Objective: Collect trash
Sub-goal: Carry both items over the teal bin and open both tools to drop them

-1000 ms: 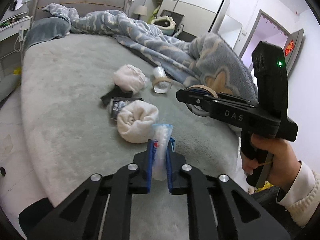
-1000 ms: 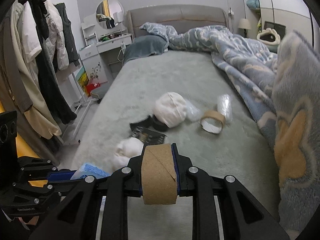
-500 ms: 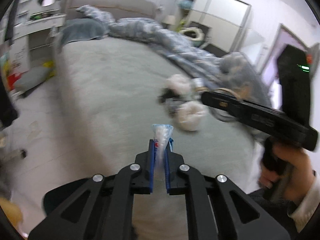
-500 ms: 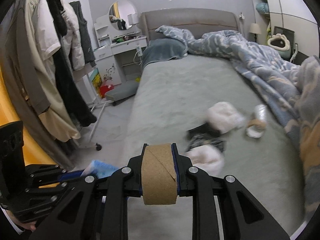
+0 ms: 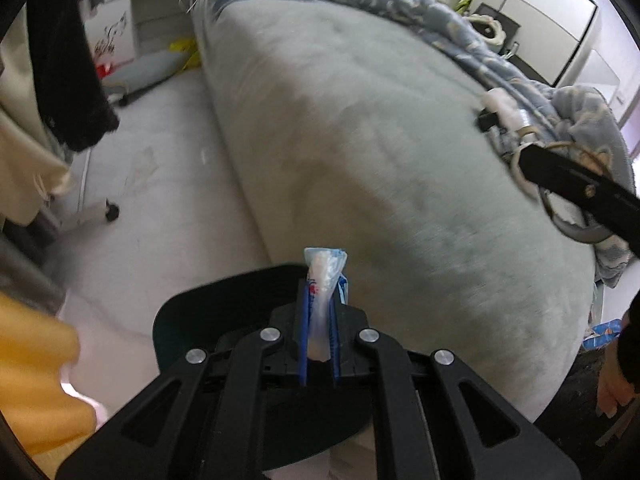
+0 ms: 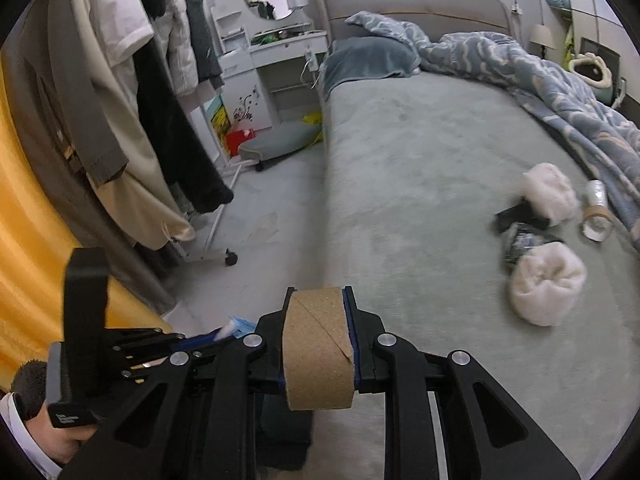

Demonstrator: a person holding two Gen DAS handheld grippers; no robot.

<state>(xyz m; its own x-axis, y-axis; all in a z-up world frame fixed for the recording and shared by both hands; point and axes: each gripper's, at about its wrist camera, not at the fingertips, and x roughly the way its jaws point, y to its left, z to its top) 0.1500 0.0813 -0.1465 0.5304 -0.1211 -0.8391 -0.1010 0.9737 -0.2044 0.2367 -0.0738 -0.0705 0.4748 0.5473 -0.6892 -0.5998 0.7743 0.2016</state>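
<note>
Left gripper [image 5: 318, 312], tilted steeply down over a dark bin [image 5: 188, 320] by the bed's [image 5: 380, 140] foot corner, clamps a crumpled plastic wrapper [image 5: 323, 280]. Right gripper [image 6: 318, 344], angled down above the bed's left edge, pinches a cardboard tape core [image 6: 318, 348]. White socks [image 6: 546, 284] lie near the bed's right edge.

Ahead-right of my right claw [image 6: 319, 344], two rolled white cloth bundles [image 6: 546, 288] sit on the grey-green plush bed [image 6: 420, 168]; hanging clothes rack [image 6: 132, 120] left.
</note>
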